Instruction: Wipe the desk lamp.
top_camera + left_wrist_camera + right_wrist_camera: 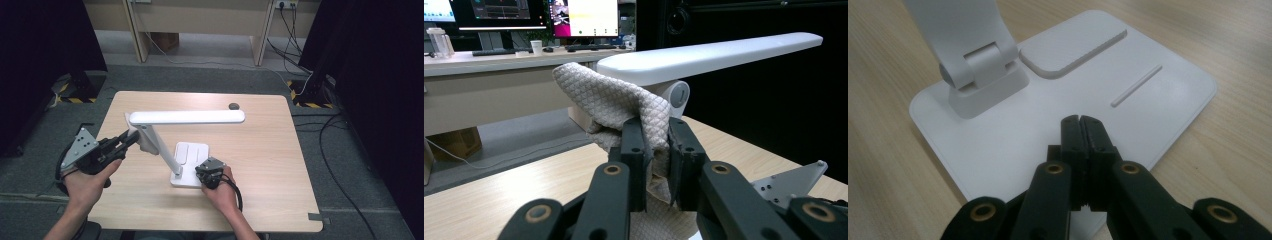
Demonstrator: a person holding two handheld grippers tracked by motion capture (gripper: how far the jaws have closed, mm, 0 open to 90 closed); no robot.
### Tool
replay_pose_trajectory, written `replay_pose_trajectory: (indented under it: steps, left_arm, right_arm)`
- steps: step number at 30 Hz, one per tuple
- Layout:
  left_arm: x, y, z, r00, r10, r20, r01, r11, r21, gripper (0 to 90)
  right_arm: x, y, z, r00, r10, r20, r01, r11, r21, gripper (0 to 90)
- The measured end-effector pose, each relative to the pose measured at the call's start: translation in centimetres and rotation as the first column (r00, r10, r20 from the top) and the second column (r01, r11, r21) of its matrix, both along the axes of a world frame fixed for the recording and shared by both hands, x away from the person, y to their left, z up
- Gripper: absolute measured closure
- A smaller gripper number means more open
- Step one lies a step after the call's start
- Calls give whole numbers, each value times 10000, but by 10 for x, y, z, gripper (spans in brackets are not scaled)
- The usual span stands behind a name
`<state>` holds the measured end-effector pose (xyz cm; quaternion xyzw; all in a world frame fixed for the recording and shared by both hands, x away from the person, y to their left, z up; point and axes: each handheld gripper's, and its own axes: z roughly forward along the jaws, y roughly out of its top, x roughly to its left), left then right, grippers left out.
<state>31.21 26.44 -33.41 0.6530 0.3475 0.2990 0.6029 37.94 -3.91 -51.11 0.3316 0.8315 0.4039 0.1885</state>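
While the person steadies a white desk lamp (185, 145) with one gripper, the other brings a cloth (142, 137) to it: the work in hand is judged to be wiping the lamp.

High view. The lamp stands near the middle of the wooden table (260, 150), its flat base (192, 155) toward the person, its stem slanting up to the left and its long head (187, 117) lying level above. The left gripper (131, 138) reaches in from the left and holds the cloth against the hinge end of the head. The right gripper (206, 172) points down onto the near right corner of the base. A small dark object (233, 106) lies at the far edge of the table, well apart from the lamp.

Left gripper view. The jaws are pinched on a fold of the quilted beige cloth (616, 102), which bunches up just below the near end of the lamp head (709, 55) and beside the round hinge (678, 95).

Right gripper view. The jaws are fully closed with nothing between them; their tips rest on or just above the base (1048, 115), whether pressing cannot be told. The stem's foot hinge (980, 70) stands to the left.

Judgement: cloth grasped and lamp braced; nearly the whole head, stem and base appear left to wipe.
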Motion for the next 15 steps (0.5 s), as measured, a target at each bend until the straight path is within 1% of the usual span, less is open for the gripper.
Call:
replay_pose_trajectory:
  steps: [7, 15]
  left_arm:
    - [1, -1, 1, 10000, -18, 18, 18, 10000, 88, 797]
    - [0, -2, 0, 10000, -48, -7, 48, 10000, 85, 796]
  right_arm:
    - [0, 0, 0, 10000, 7, 25, -7, 10000, -18, 898]
    - [0, 0, 0, 10000, -8, 29, 8, 10000, -19, 898]
